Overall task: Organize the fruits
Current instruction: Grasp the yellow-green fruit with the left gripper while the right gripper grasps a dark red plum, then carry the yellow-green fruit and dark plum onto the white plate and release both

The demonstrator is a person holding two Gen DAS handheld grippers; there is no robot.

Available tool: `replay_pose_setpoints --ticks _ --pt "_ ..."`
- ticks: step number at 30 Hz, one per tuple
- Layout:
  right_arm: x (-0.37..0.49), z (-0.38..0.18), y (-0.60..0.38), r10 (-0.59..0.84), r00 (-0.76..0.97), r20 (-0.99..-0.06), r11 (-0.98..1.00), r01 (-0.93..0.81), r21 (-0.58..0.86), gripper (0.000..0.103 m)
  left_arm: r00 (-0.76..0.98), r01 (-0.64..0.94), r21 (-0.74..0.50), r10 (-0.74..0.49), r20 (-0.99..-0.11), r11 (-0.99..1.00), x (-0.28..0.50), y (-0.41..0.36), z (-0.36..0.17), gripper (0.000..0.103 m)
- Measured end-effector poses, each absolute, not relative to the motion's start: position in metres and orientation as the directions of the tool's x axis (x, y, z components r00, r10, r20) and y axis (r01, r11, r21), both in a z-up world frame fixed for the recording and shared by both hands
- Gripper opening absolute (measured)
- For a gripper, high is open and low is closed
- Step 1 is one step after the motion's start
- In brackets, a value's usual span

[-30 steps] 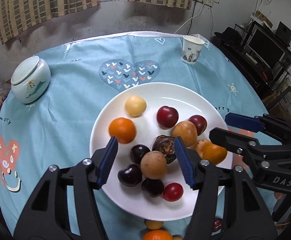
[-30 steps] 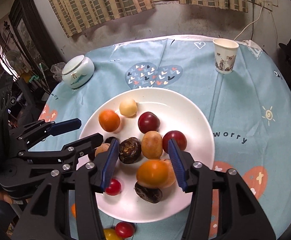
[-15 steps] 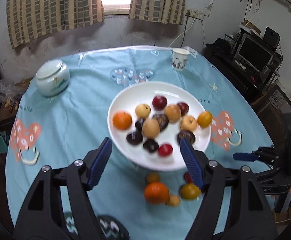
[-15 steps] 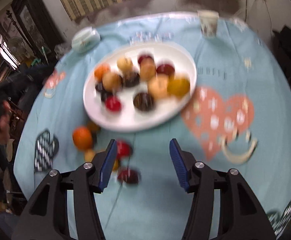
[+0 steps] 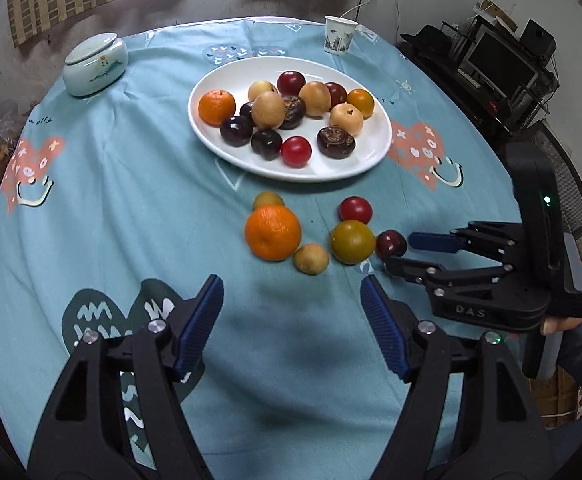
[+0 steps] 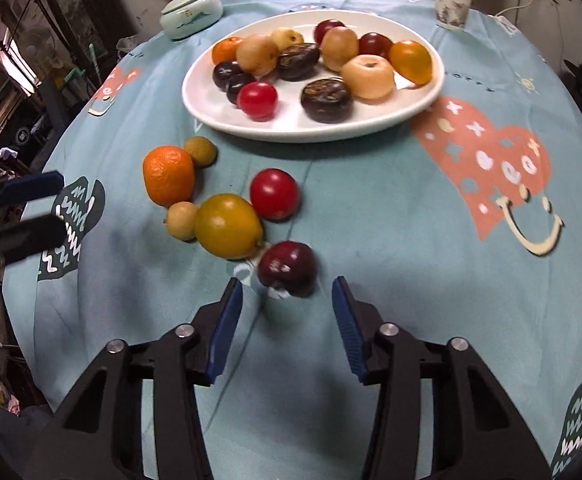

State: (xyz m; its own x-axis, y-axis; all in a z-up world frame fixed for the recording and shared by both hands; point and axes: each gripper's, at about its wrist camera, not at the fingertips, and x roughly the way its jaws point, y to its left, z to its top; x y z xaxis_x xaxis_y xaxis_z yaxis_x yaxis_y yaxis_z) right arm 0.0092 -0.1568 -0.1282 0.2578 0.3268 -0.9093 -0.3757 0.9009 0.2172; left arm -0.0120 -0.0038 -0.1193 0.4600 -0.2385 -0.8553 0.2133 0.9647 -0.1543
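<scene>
The left gripper [image 5: 291, 320] hangs spread and empty over bare cloth, short of the loose orange [image 5: 273, 232] and its neighbours. Further right, the right gripper [image 6: 287, 320] stands spread just behind the dark red plum [image 6: 288, 268] on the tablecloth [image 6: 411, 240], near the white plate [image 6: 227, 120]. The plum looks small, smooth and apt to roll (a light squeeze across its middle should do); its underside is hidden, its edges blurred.

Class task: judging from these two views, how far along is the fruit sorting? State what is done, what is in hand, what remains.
Done: most fruit lies on the plate. In hand: nothing is gripped; the right hand-held gripper is open just short of the dark plum, and the left hand-held gripper is open and empty. Left: six fruits on the cloth, including the orange and red plum.
</scene>
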Motion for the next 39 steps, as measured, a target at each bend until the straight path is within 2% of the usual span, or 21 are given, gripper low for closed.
replay_pose_setpoints --ticks 4,6,11,16,24,27,34,39 --pt "0.017 -0.137 -0.148 0.305 0.239 -0.922 0.898 -0.395 0.194 0.043 0.450 0.199 -0.159 -0.234 -0.862 0.967 -0.013 -0.005 -0.121 0.073" --pt "0.017 -0.139 -0.147 0.269 0.243 -0.932 0.899 -0.410 0.152 0.032 0.444 0.202 -0.161 -0.237 -0.864 0.966 -0.012 -0.009 -0.122 0.073" --pt "0.014 -0.129 -0.160 0.276 0.255 -0.927 0.900 -0.406 0.157 0.031 0.429 0.274 -0.156 -0.265 -0.863 0.949 -0.003 -0.038 -0.120 0.072" --pt "0.005 -0.124 -0.188 0.306 0.271 -0.913 0.916 -0.345 0.204 0.032 0.411 0.380 -0.077 -0.242 -0.879 0.922 0.016 -0.083 -0.134 0.070" --pt "-0.006 -0.126 -0.207 0.315 0.271 -0.910 0.928 -0.287 0.236 0.032 0.352 0.413 -0.014 -0.174 -0.920 0.911 0.045 -0.102 -0.175 0.048" --pt "-0.007 -0.127 -0.208 0.318 0.269 -0.909 0.929 -0.279 0.242 0.032 0.332 0.426 -0.033 -0.190 -0.924 0.904 0.049 -0.102 -0.183 0.044" --pt "-0.008 -0.126 -0.205 0.311 0.275 -0.910 0.933 -0.271 0.237 0.032 0.342 0.424 -0.034 -0.195 -0.919 0.905 0.049 -0.101 -0.179 0.043" --pt "-0.013 -0.117 -0.202 0.307 0.289 -0.907 0.934 -0.277 0.228 0.032 0.397 0.426 -0.025 -0.211 -0.893 0.904 0.039 -0.104 -0.149 0.043"
